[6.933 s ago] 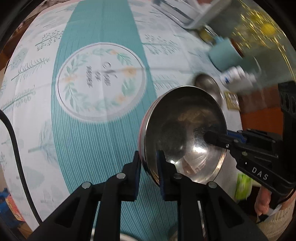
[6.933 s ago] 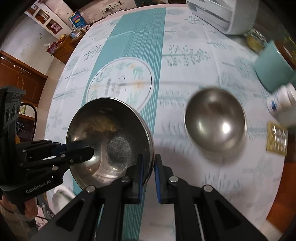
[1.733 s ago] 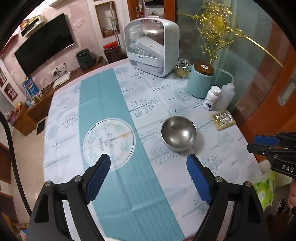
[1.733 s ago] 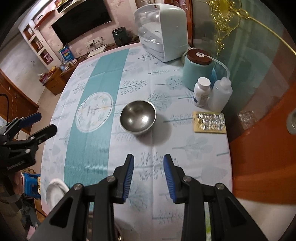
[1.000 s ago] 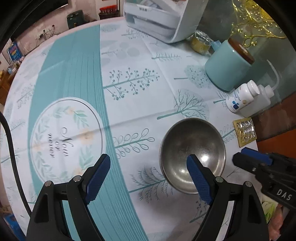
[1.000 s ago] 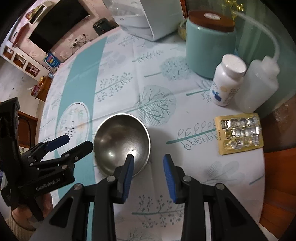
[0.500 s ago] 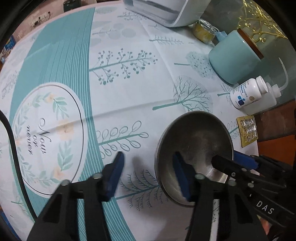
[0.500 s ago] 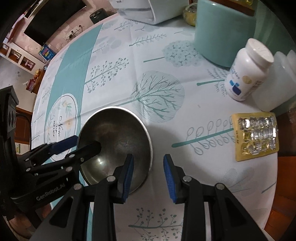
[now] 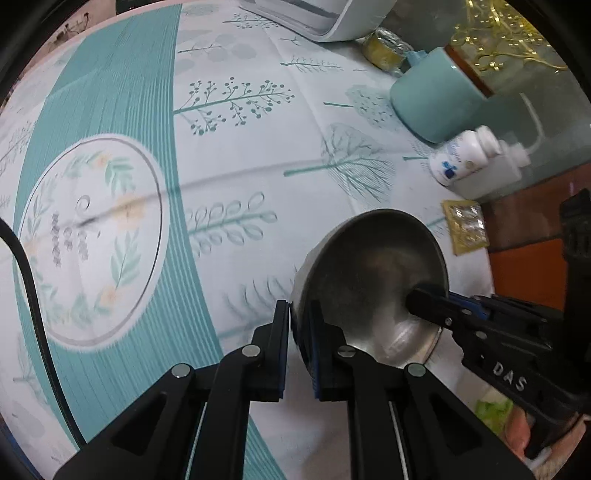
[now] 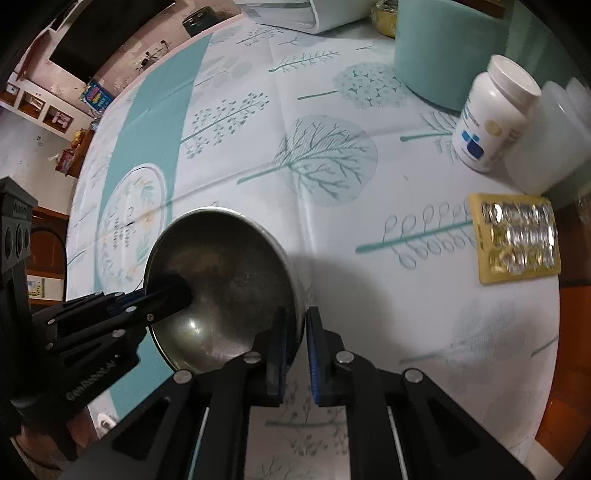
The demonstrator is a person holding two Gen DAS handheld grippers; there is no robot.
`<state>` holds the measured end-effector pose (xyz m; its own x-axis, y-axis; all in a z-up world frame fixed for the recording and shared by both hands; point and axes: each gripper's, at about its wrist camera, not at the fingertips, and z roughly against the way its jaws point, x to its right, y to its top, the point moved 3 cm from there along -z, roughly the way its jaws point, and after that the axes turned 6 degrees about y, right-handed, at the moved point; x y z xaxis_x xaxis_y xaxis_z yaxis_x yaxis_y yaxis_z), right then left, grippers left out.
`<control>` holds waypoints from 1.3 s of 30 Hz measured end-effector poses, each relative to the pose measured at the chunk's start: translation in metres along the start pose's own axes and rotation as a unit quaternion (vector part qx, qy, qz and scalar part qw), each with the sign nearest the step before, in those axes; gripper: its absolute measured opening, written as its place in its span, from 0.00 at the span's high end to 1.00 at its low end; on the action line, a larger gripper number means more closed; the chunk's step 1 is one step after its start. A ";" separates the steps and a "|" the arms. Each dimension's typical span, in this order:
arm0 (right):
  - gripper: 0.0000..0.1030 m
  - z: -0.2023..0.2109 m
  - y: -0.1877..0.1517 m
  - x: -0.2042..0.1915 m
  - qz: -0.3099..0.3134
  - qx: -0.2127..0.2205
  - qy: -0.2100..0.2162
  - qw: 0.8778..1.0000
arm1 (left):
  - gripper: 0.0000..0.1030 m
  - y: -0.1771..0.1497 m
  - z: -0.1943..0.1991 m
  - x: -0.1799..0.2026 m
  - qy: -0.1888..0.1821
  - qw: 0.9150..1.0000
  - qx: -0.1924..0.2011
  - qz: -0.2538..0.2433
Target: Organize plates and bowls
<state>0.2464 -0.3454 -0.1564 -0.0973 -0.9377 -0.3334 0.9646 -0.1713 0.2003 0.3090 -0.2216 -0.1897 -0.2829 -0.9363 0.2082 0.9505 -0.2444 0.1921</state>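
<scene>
A steel bowl [image 9: 373, 273] is held by both grippers over the tablecloth near the table's right edge. My left gripper [image 9: 300, 332] is shut on the bowl's near left rim. My right gripper [image 10: 296, 332] is shut on the opposite rim of the bowl [image 10: 225, 280], one finger inside and one outside. In the left wrist view the right gripper's finger reaches into the bowl from the right. In the right wrist view the left gripper's finger reaches in from the left. The bowl is tilted.
A teal jar [image 9: 436, 99], a white pill bottle [image 10: 491, 110], a clear squeeze bottle [image 10: 546, 136] and a yellow blister pack [image 10: 517, 240] stand at the right. A white appliance [image 9: 314, 18] is at the far end. The tablecloth's round emblem [image 9: 92, 236] lies left.
Both grippers have closed on the bowl's rim from opposite sides. The bowl has tipped and lifted off the cloth.
</scene>
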 end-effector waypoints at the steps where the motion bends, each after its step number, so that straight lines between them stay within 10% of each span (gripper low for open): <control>1: 0.92 0.004 -0.004 -0.001 0.000 -0.001 0.005 1.000 | 0.92 -0.006 0.008 0.001 0.000 1.000 0.001 -0.004; 21: 0.93 0.099 -0.142 -0.071 0.106 -0.031 0.040 0.993 | 0.92 -0.174 0.142 0.020 0.014 1.000 0.002 -0.028; 39: 0.90 0.066 -0.272 -0.072 0.157 -0.154 0.066 0.973 | 0.90 -0.335 0.104 0.019 -0.026 0.993 -0.102 0.042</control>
<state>-0.0252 -0.2512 -0.1263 0.2260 -0.8791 -0.4196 0.9716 0.2346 0.0318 -0.0280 -0.1316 -0.1500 -0.2029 -0.9423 0.2664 0.9757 -0.2175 -0.0262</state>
